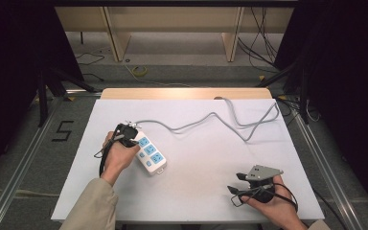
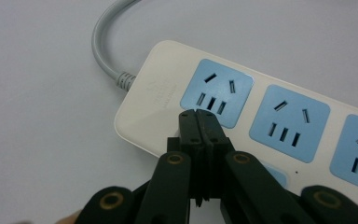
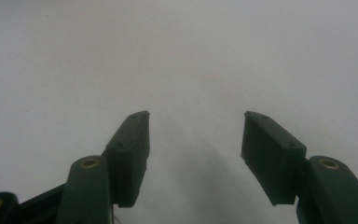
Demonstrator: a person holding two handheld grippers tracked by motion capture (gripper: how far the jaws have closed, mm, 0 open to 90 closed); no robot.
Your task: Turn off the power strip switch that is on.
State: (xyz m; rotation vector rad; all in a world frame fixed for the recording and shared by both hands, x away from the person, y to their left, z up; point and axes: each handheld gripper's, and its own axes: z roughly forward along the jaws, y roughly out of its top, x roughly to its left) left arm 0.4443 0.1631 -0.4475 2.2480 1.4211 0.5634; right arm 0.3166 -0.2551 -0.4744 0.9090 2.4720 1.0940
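Pressing closed jaws onto the white plastic power strip (image 2: 279, 112) at nine o'clock, the left gripper (image 2: 199, 116) is probably steadying it; the right gripper (image 3: 195, 140) is idling wide open and empty, seemingly plugging next.

A white-topped table (image 1: 196, 191) stands on a grey floor (image 1: 24, 158) that bears a black mark like a "5" (image 1: 63, 130). Beyond it are pale wooden furniture legs (image 1: 116, 36), loose dark cables (image 1: 263, 45), and something small and yellow-green (image 1: 140, 71), perhaps a coiled cord.
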